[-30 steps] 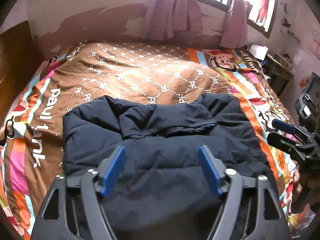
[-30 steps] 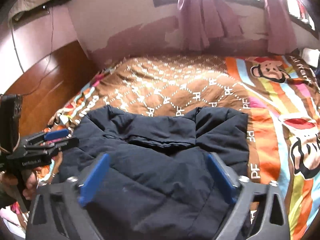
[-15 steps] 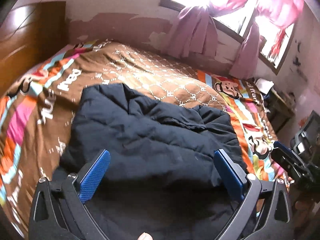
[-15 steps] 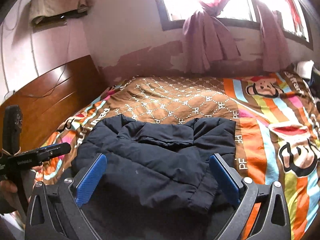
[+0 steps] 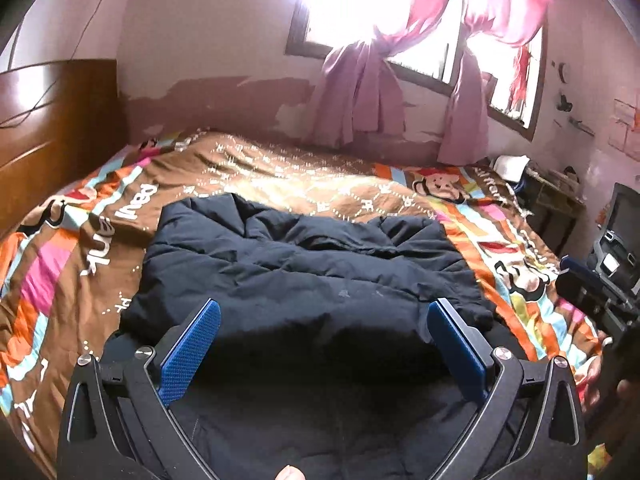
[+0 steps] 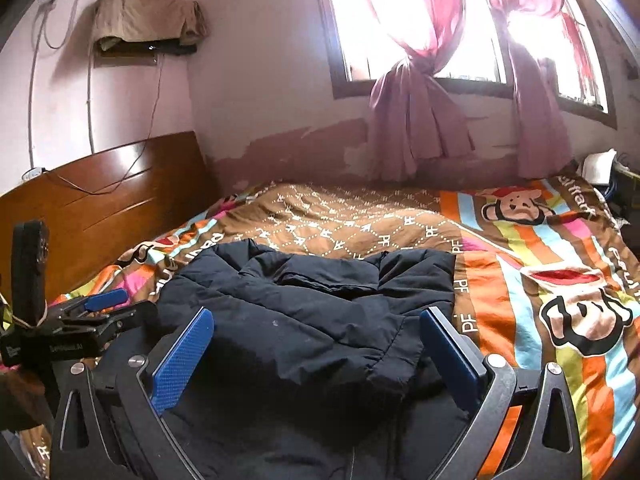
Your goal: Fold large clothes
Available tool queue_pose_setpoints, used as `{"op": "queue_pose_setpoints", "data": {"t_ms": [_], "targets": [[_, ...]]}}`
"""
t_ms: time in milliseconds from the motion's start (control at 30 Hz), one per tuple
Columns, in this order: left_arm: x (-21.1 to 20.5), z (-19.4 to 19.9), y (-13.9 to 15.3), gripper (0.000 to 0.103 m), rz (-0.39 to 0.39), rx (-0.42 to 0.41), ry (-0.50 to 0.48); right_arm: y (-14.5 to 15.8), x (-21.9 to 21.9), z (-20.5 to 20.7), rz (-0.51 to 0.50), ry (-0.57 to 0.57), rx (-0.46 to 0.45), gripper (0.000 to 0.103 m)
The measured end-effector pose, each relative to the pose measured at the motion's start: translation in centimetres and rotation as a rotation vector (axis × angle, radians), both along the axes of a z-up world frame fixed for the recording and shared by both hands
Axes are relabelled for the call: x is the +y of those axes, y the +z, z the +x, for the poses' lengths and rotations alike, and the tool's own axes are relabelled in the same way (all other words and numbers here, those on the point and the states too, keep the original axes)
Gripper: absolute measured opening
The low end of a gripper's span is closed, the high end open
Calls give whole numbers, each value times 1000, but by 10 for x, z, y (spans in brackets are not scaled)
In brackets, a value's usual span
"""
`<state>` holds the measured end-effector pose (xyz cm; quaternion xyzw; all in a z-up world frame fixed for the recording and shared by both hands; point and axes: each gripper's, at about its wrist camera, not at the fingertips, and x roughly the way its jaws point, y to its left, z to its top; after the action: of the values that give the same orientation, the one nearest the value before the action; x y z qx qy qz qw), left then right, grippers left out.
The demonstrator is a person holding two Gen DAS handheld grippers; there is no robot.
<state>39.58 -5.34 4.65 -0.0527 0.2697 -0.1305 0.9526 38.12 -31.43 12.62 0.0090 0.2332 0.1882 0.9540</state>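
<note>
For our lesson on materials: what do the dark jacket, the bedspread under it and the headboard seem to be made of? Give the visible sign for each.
Dark navy puffer jacket: likely a matte synthetic shell over padding; it shows stitched, puffy quilted sections.
Patterned bedspread: probably soft printed fabric; it is wrinkled and striped, with cartoon monkey prints.
Headboard: seemingly varnished brown wood; it has glossy highlights and carved curved grooves.

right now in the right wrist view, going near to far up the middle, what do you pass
open right gripper with blue pads → dark navy padded jacket → brown patterned bedspread with a striped cartoon border → peeling wall → knotted pink curtain → bright window
</note>
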Motion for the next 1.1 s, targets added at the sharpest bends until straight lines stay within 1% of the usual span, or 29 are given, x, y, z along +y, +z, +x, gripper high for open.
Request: {"op": "queue_pose_setpoints", "data": {"t_ms": [133,267,333,400,467,600,700,800,900,1000,1067,1100], "targets": [[3,-24,10,101,5,-43,12,6,2,-25,-13,16,-44,103],[4,-65,29,101,30,-71,10,20,5,-57,-22,31,-67,103],[4,-87,39,101,50,-81,1,33,9,-81,-38,22,-75,103],[5,-110,48,101,64,-87,5,42,11,-102,-46,25,-66,103],[7,-133,55,101,62,-89,2,52,14,-121,-55,37,-52,103],[12,-171,63,101,58,-90,-3,66,19,-160,-77,43,-57,103],[15,-200,66,102,66,-102,6,71,21,-183,-97,45,-64,103],[18,-219,64,101,96,-104,25,72,24,-206,-121,58,-77,103],[21,-237,53,101,158,-92,41,65,26,-223,-155,73,-63,103],[23,-253,33,102,236,-77,46,48,25,-236,-173,81,-24,103],[24,-264,12,102,287,-57,41,36,23,-243,-182,82,-1,103],[25,-268,3,101,299,-45,34,27,21,-246,-185,83,18,103]]}}
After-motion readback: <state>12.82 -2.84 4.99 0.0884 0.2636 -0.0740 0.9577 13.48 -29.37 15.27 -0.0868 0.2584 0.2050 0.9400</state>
